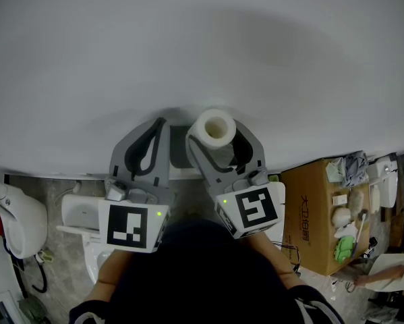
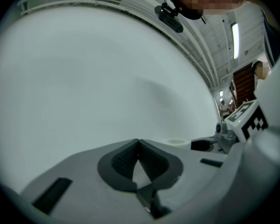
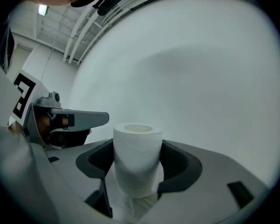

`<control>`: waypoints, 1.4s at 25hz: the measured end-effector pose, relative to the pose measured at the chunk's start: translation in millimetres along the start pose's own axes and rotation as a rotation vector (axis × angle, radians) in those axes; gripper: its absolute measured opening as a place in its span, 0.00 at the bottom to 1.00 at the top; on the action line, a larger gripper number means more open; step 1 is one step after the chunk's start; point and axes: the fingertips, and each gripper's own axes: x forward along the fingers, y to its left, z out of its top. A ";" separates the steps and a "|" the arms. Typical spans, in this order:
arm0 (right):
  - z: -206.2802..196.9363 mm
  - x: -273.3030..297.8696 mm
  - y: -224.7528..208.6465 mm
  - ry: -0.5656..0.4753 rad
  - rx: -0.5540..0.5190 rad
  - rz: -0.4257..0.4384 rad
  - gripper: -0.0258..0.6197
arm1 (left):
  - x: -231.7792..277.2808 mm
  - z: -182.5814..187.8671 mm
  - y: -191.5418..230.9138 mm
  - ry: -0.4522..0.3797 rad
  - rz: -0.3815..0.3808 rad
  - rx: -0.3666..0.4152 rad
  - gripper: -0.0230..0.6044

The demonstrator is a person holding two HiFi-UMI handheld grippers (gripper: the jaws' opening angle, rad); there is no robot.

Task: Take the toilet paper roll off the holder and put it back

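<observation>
- Right gripper (image 3: 137, 174) has the toilet paper roll (image 3: 136, 148) clamped between its jaws. The roll stands upright, hollow core facing up, with a dark pad pressed into each side.
- In the head view, the roll (image 1: 214, 128) is up off any support, close to the white wall (image 1: 202, 46).
- Left gripper (image 2: 138, 143) is shut tip to tip with nothing in it, just beside the right one.
- Between the two grippers, a dark grey piece (image 1: 178, 146) sits against the wall. It's probably the holder, but its shape is mostly hidden.
- My read is that the roll is off and the job now is putting it back.
- To do that well, line the core up with the holder's peg before moving in, and keep the roll level so the core doesn't catch on the peg's end.
- Squeeze gently, because paper crushes and a flattened core won't slide on.
- Let go only once the roll is seated.
- Room to move: the wall blocks the way just ahead, and the left gripper crowds the inner side.
- Moving the left gripper aside would open the lane.
- The cardboard box (image 1: 309, 201) sits lower right, well apart, so there's free space out that way.
</observation>
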 end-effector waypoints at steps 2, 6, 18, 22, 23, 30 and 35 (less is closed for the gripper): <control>-5.0 1.4 2.4 0.009 -0.001 0.004 0.52 | -0.3 -1.2 0.5 0.000 -0.002 -0.002 0.03; -10.4 2.9 4.1 0.014 -0.004 0.006 0.52 | 0.3 -3.8 0.2 0.000 -0.010 -0.007 0.03; -13.9 6.3 7.7 0.046 -0.019 0.030 0.52 | 1.6 -1.1 -1.9 -0.007 -0.013 -0.009 0.03; -7.9 2.9 10.6 0.042 -0.020 0.041 0.57 | 0.3 -3.2 -0.8 -0.003 -0.016 0.010 0.03; -3.3 0.9 10.2 0.030 -0.025 0.037 0.57 | 0.5 -1.8 -1.2 -0.007 -0.018 0.008 0.03; 37.9 -18.0 -5.3 -0.087 -0.048 -0.027 0.57 | 5.5 7.9 -6.3 -0.031 -0.034 0.004 0.03; 62.7 -37.3 -32.5 -0.185 -0.039 -0.153 0.20 | 8.0 20.4 -9.0 -0.055 -0.038 0.023 0.03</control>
